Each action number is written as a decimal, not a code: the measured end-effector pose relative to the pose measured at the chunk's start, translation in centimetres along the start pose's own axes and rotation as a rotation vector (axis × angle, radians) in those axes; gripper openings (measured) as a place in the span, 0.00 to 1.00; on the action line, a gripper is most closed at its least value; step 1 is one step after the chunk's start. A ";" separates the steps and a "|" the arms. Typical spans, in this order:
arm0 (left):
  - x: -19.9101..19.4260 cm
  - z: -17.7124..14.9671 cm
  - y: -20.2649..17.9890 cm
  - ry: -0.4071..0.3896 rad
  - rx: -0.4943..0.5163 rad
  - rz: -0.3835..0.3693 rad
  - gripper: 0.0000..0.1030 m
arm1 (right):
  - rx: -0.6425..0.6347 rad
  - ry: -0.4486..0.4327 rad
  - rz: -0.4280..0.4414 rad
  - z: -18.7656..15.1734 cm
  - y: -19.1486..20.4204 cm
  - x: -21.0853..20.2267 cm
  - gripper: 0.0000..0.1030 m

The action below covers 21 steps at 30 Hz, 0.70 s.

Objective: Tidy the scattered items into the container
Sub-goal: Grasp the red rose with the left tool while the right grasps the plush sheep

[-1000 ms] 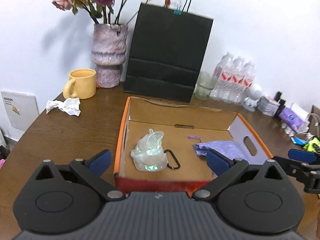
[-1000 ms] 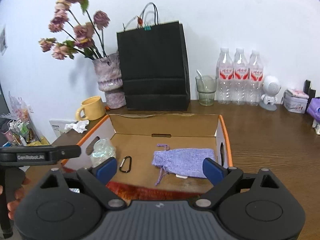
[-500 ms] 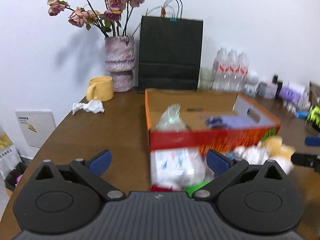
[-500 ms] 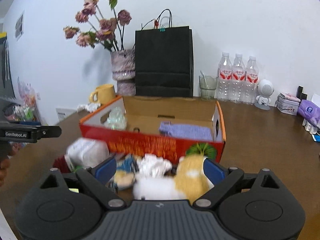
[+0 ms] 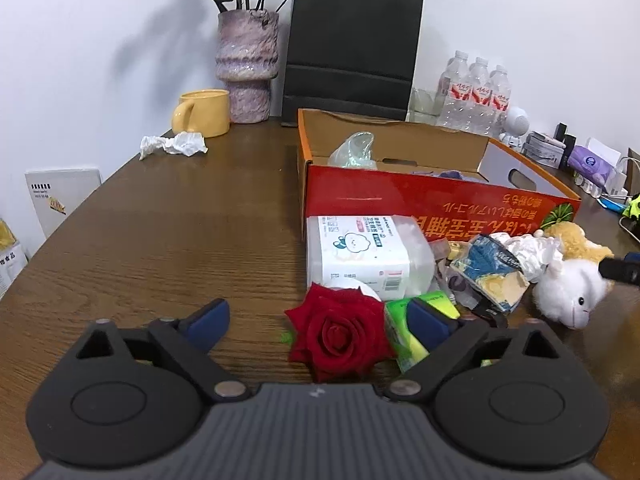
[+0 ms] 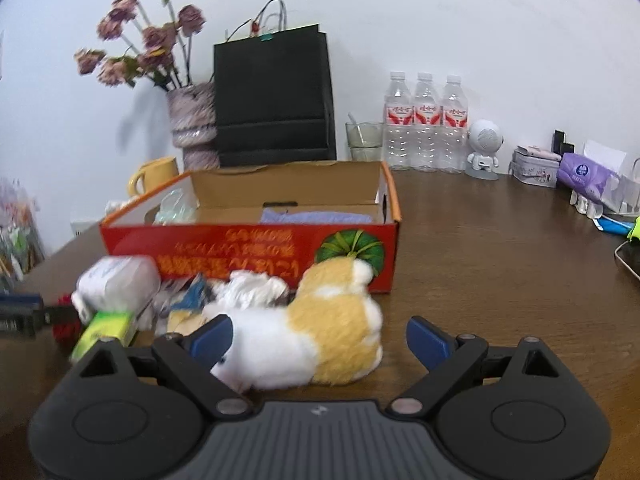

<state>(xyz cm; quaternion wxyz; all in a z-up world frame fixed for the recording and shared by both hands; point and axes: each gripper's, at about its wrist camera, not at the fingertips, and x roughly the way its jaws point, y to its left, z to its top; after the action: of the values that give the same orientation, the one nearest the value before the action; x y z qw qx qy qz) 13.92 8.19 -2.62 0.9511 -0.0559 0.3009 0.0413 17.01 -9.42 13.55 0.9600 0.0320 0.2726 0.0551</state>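
A red cardboard box stands open on the brown table, with a clear plastic piece and a purple pouch inside. A pile lies before it: a white tissue pack, a green pack, a torn blue wrapper and crumpled paper. My left gripper straddles a red rose; its jaws are closing and the left pad stands well off the flower. My right gripper is open around a white and tan plush toy, with the right pad clear of it.
Behind the box stand a yellow mug, a vase of dried flowers, a black paper bag, a glass and three water bottles. A crumpled tissue lies at left; small boxes crowd the right edge.
Both grippers have dropped and drawn back from above the box to the pile in front of it. The rose now lies between the left jaws, the plush toy between the right ones.
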 end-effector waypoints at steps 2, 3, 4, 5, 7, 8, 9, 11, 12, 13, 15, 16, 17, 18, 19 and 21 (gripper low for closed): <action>0.3 0.0 0.0 0.003 -0.006 -0.003 0.81 | 0.008 0.014 0.010 0.7 -0.3 0.9 0.91; 0.4 0.0 0.0 0.006 -0.008 -0.006 0.76 | 0.016 0.025 0.014 1.0 -0.5 1.4 0.90; 0.5 0.0 0.0 0.009 -0.009 -0.009 0.75 | 0.026 0.037 0.019 1.3 -0.7 2.0 0.89; 0.5 0.0 0.0 0.013 -0.011 -0.010 0.73 | 0.037 0.055 0.025 1.4 -0.9 2.6 0.87; 0.7 -0.2 0.0 0.018 -0.014 -0.017 0.69 | 0.074 0.093 0.030 1.6 -1.3 3.7 0.84; 0.7 -0.2 0.0 0.023 -0.015 -0.021 0.67 | 0.100 0.110 0.040 1.6 -1.5 4.2 0.82; 0.9 -0.2 0.0 0.027 -0.014 -0.024 0.64 | 0.124 0.123 0.051 1.6 -1.7 4.7 0.80; 1.1 -0.3 -0.1 0.036 -0.014 -0.026 0.58 | 0.162 0.152 0.066 1.5 -2.1 5.5 0.68; 1.3 -0.4 0.0 0.037 -0.019 -0.025 0.55 | 0.174 0.162 0.069 1.4 -2.2 5.7 0.67; 1.4 -0.4 0.0 0.038 -0.024 -0.025 0.54 | 0.177 0.165 0.067 1.3 -2.3 5.8 0.63; 1.5 -0.5 0.0 0.038 -0.029 -0.029 0.50 | 0.170 0.163 0.059 1.2 -2.3 5.7 0.59; 1.4 -0.5 0.0 0.034 -0.027 -0.027 0.50 | 0.171 0.160 0.060 1.1 -2.3 5.6 0.55; 1.4 -0.6 0.0 0.030 -0.027 -0.024 0.50 | 0.173 0.155 0.062 1.0 -2.3 5.4 0.52; 1.3 -0.6 -0.1 0.027 -0.026 -0.024 0.50 | 0.176 0.151 0.065 0.9 -2.4 5.2 0.50; 1.2 -0.7 -0.1 0.023 -0.026 -0.024 0.49 | 0.179 0.146 0.068 0.8 -2.5 4.9 0.48; 0.8 -0.8 -0.1 0.012 -0.025 -0.025 0.49 | 0.187 0.132 0.070 0.6 -2.8 4.4 0.46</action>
<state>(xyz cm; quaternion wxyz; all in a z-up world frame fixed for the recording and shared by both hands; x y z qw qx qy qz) 14.14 8.04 -3.77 0.9489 -0.0718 0.3054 0.0330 21.27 -11.66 11.49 0.9302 0.1272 0.3381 0.0650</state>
